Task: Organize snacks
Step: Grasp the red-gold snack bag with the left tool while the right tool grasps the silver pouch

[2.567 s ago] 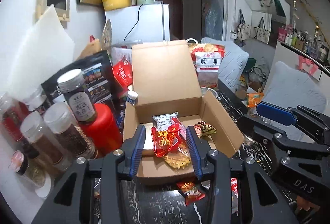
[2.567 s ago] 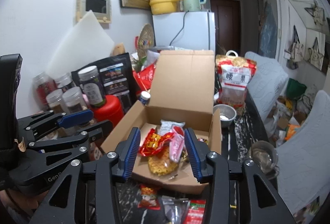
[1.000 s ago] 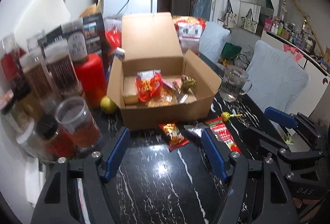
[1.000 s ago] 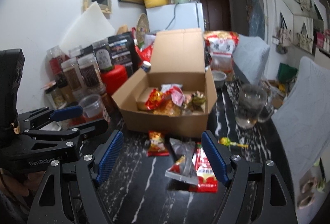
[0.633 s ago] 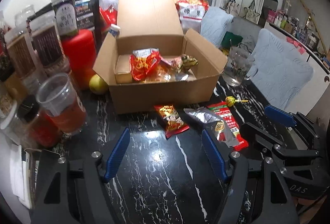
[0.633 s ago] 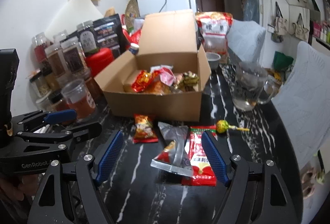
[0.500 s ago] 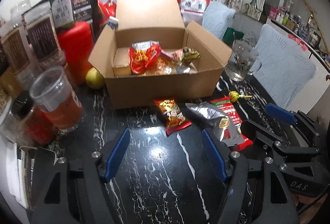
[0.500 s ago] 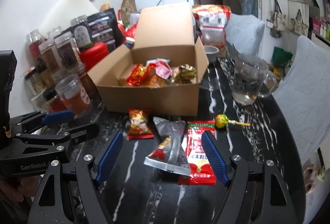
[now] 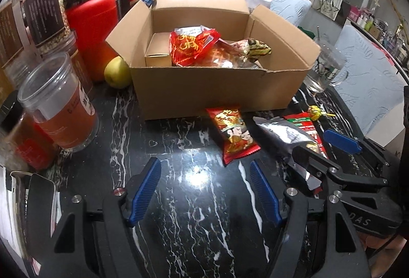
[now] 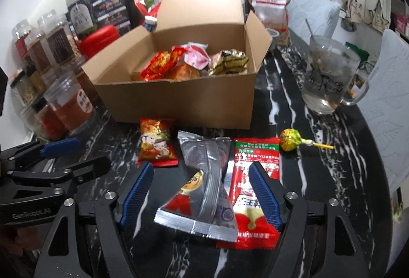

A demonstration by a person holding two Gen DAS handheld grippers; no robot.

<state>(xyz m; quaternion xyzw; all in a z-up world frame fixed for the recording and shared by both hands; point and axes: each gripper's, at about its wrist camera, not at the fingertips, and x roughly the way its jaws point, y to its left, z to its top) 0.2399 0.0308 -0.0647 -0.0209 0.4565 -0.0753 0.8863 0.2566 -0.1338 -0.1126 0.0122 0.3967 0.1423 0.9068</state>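
Both your grippers have dropped toward the surface; right gripper [image 10: 200,195] jaws closing round silver pack [image 10: 204,191], left gripper [image 9: 204,191] jaws spread, empty.

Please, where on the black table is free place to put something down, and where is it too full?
Bare table lies in front of the cardboard box, between the plastic cup and the small red packet. Crowded: the jars left, and the silver packet, long red packet, lollipop.
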